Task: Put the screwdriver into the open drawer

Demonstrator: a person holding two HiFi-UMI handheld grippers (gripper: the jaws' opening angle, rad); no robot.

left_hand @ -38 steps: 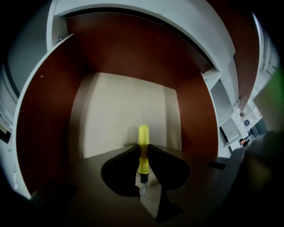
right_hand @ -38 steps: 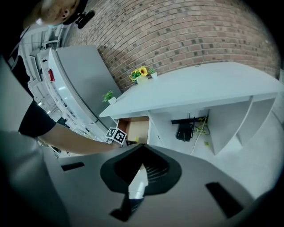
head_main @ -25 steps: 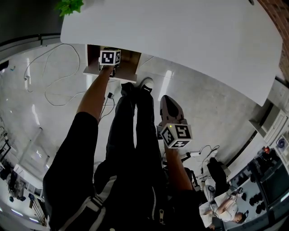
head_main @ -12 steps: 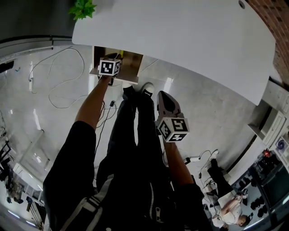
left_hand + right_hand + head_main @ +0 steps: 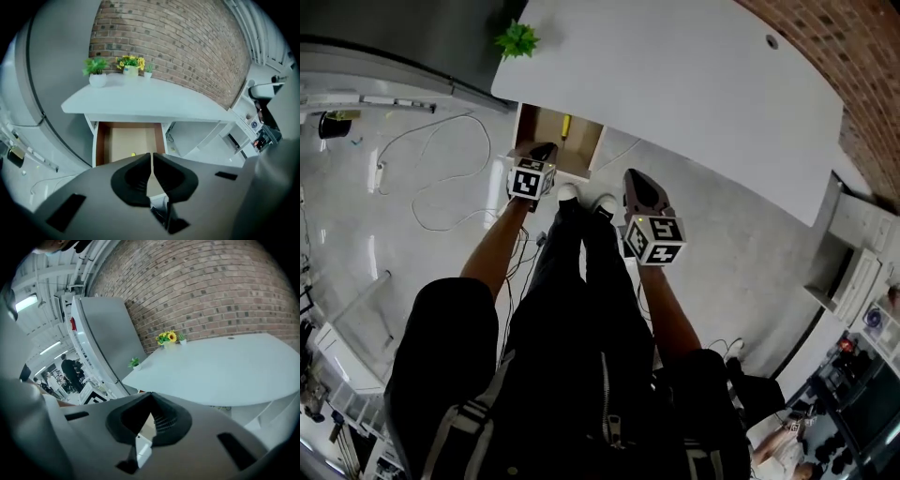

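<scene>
The yellow-handled screwdriver (image 5: 565, 124) lies inside the open wooden drawer (image 5: 546, 141) under the white table (image 5: 675, 84). In the left gripper view only a yellow tip of the screwdriver (image 5: 133, 153) shows above the jaws, on the drawer floor (image 5: 126, 140). My left gripper (image 5: 546, 148) hangs just in front of the drawer's front edge, shut with nothing between its jaws (image 5: 151, 155). My right gripper (image 5: 633, 174) is to the right, level with the table edge, also shut and empty (image 5: 150, 394).
Potted plants (image 5: 97, 71) and yellow flowers (image 5: 131, 64) stand at the table's far left by the brick wall (image 5: 187, 42). A tall grey cabinet (image 5: 105, 338) flanks the table. Cables (image 5: 431, 178) trail over the floor at the left. My legs and shoes (image 5: 581, 197) are below the drawer.
My left gripper has drawn back out of the drawer toward me. The screwdriver now shows lying in the drawer. The right gripper has risen a little toward the table.
</scene>
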